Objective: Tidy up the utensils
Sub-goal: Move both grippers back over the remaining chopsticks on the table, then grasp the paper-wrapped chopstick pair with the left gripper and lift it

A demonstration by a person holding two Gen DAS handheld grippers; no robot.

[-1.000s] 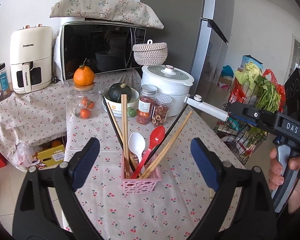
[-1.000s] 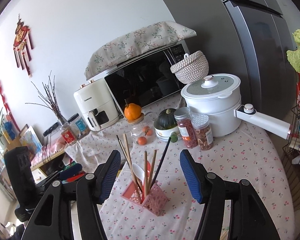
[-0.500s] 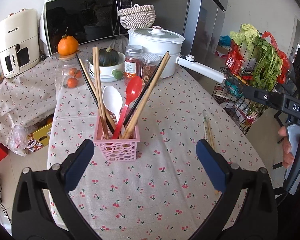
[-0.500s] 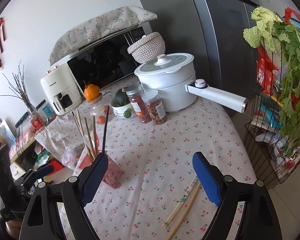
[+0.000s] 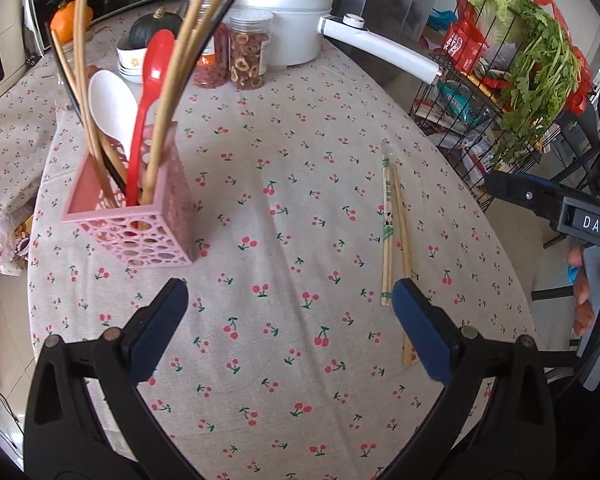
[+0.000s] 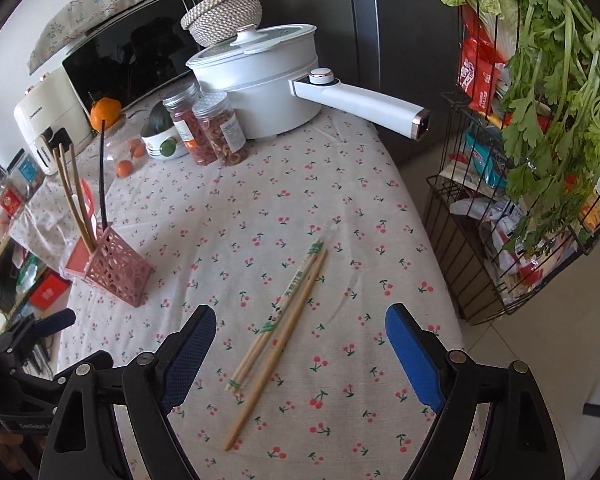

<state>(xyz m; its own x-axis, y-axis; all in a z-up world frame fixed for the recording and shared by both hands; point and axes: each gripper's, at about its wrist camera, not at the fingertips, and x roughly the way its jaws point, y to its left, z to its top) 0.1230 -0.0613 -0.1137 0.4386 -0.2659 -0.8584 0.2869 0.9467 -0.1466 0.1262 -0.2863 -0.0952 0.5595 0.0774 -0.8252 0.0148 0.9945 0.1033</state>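
My right gripper (image 6: 296, 344) hangs spread and empty above the loose chopsticks (image 6: 278, 330), and I reckon a skewed pinch would scatter them off the table (image 6: 300, 184).

Counted on the table (image 6: 340, 184): one pink holder (image 5: 140, 224); two spoons in it, one white (image 5: 112, 108), one red (image 5: 152, 76). Loose chopsticks (image 6: 276, 332): one wrapped pair plus one bare stick, lying side by side. Chopsticks standing in the holder: several, exact number unclear. Two jars (image 6: 204, 128), one white pot (image 6: 260, 84), one woven basket (image 6: 224, 12), one squash (image 5: 156, 28). Beside the table, one wire rack (image 6: 520, 208).
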